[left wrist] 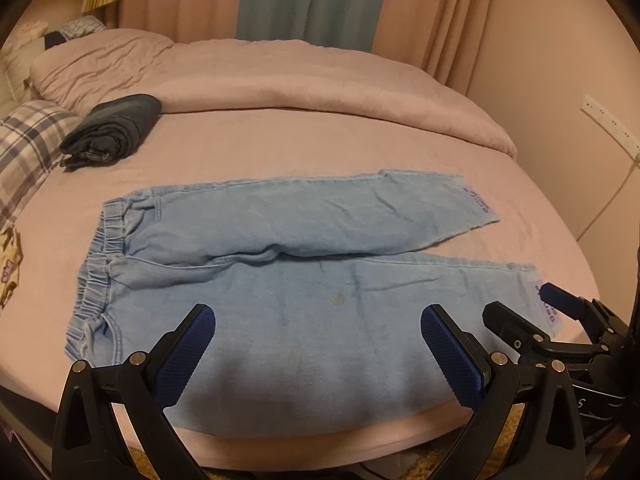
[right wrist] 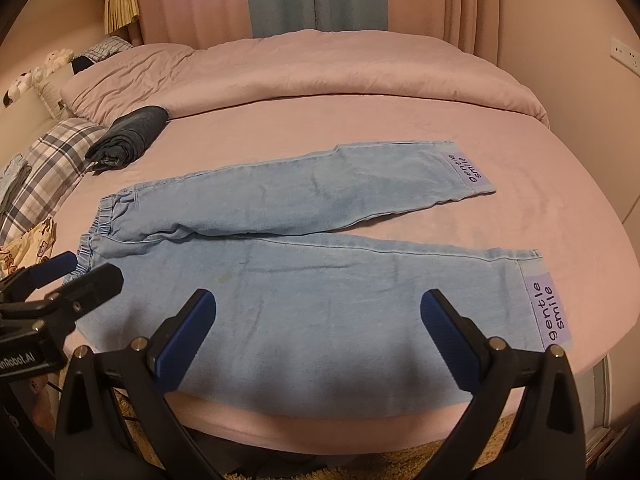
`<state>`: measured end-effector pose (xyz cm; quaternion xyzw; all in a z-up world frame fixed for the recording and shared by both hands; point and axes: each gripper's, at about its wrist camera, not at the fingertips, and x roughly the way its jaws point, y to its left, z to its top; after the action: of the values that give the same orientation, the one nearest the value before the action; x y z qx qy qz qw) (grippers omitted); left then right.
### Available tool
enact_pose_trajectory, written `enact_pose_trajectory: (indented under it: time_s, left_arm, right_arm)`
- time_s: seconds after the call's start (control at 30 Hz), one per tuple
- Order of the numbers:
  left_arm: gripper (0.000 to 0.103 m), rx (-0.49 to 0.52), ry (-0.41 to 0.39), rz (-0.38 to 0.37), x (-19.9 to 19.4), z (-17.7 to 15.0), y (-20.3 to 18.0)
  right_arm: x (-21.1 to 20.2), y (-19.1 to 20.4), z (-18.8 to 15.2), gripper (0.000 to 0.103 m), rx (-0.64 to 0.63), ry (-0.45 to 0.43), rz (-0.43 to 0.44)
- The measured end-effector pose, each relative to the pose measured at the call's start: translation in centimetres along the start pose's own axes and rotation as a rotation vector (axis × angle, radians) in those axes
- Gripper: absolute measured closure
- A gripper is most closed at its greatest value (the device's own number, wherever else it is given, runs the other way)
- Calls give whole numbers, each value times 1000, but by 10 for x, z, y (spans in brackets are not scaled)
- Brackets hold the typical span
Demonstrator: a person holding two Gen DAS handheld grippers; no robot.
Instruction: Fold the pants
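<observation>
Pants [left wrist: 280, 280] lay flat, unfolded on bed [left wrist: 280, 148], waistband left, legs right. Your left tongs [left wrist: 316, 340] and right tongs [right wrist: 318, 326] gaped wide, empty, at near leg. All folds remained.

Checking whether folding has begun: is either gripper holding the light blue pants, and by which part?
Nothing is held. The left gripper and right gripper are both open above the pants, which lie flat on the bed.

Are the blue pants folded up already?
No, the light blue pants lie spread flat on the pink bed with both legs stretched out side by side.
</observation>
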<state>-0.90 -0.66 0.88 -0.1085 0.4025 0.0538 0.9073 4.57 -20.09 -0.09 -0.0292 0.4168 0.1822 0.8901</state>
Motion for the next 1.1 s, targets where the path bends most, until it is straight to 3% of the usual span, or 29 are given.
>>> enact_pose_trajectory:
  time_s: [1.1]
  left_arm:
    - [0,-29,7,28,0,0,9]
  right_arm:
    - [5,-2,-3,0,14,13,-3]
